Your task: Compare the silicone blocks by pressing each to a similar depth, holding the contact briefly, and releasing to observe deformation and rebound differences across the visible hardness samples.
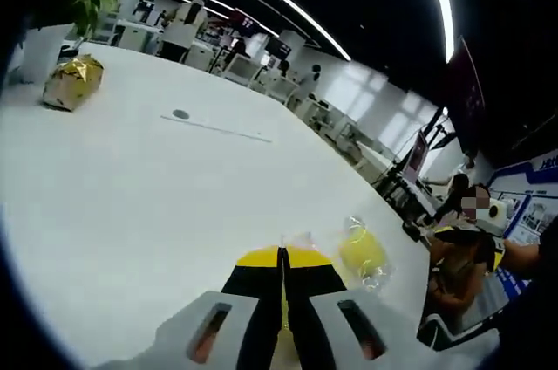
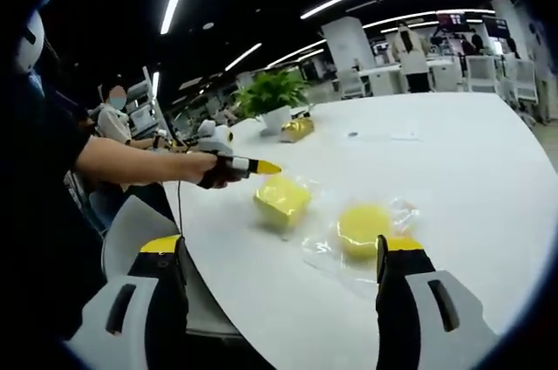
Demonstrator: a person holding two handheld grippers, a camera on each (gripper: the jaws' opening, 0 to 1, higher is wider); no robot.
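- Left gripper (image 1: 282,252): jaws clenched together with no gap, yellow tips forming one blunt nose. Judged reason: a closed tip makes a single probe for pressing. In the right gripper view the same tool (image 2: 266,167) is held in a hand (image 2: 209,169), its point just beside the upper edge of the square block; contact cannot be confirmed.
- Right gripper (image 2: 283,256): jaws released, standing wide apart, grasping nothing. It hangs back near the table edge, apparently placed to watch rather than to press.
- Square yellow silicone block (image 2: 282,199): lies in a clear wrapper on the white table (image 2: 471,152), directly ahead of the left tool. No dent is discernible.
- Round yellow silicone block (image 2: 364,228): also in a clear bag, beside the square one and nearer the right gripper's right jaw. In the left gripper view it (image 1: 363,252) sits just right of the closed tips. Untouched by either tool.
- Judgement: the press on the square sample appears imminent or only beginning; the round sample remains to be tested.
- Surroundings: a gold-wrapped parcel (image 1: 73,80) and a potted plant (image 2: 272,91) stand well apart at the far side, clear of the work. People sit beyond the table edge.
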